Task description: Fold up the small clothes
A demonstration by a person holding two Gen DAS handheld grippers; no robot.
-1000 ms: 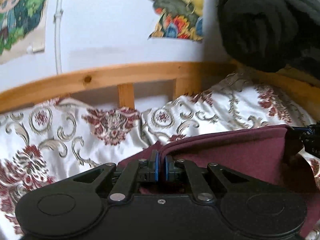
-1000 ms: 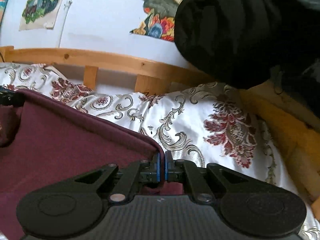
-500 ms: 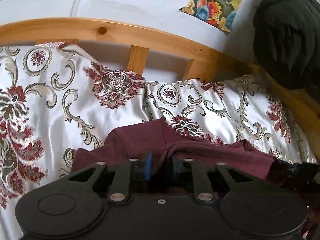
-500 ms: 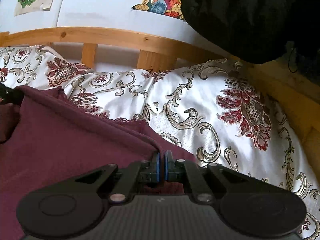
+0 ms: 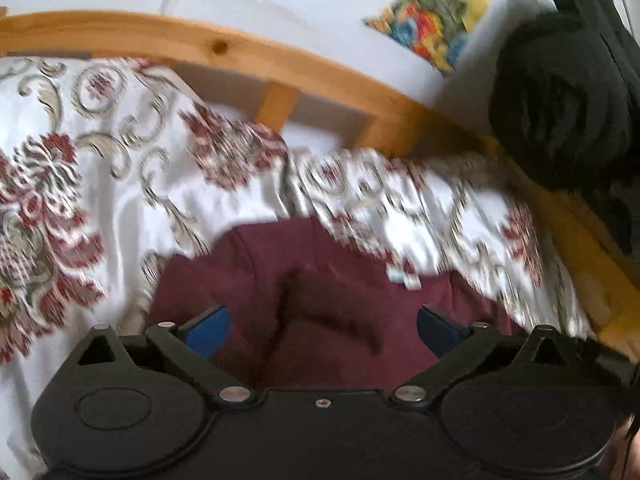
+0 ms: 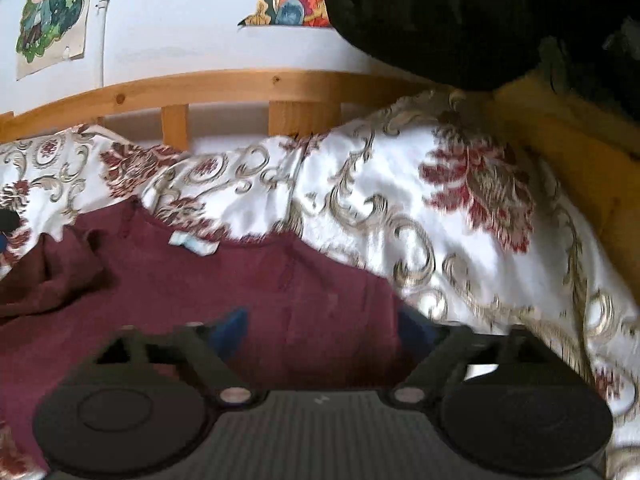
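Observation:
A maroon garment lies rumpled on the flowered bedspread. In the left wrist view my left gripper hangs just above its near part, jaws opening wide, blue pads apart from the cloth. In the right wrist view the same garment spreads flat with a white label at its neckline. My right gripper is over its right edge, jaws opening too, with nothing pinched between the blue pads. Both views are blurred by motion.
A wooden bed rail runs along the back under a white wall with colourful pictures. A bulky black bundle sits at the back right corner of the bed. The bedspread stretches to the right of the garment.
Both grippers were shut on the lifted maroon cloth; they lowered it, then sprang open and let it drop onto the bedspread. The left one opened first and rolled.

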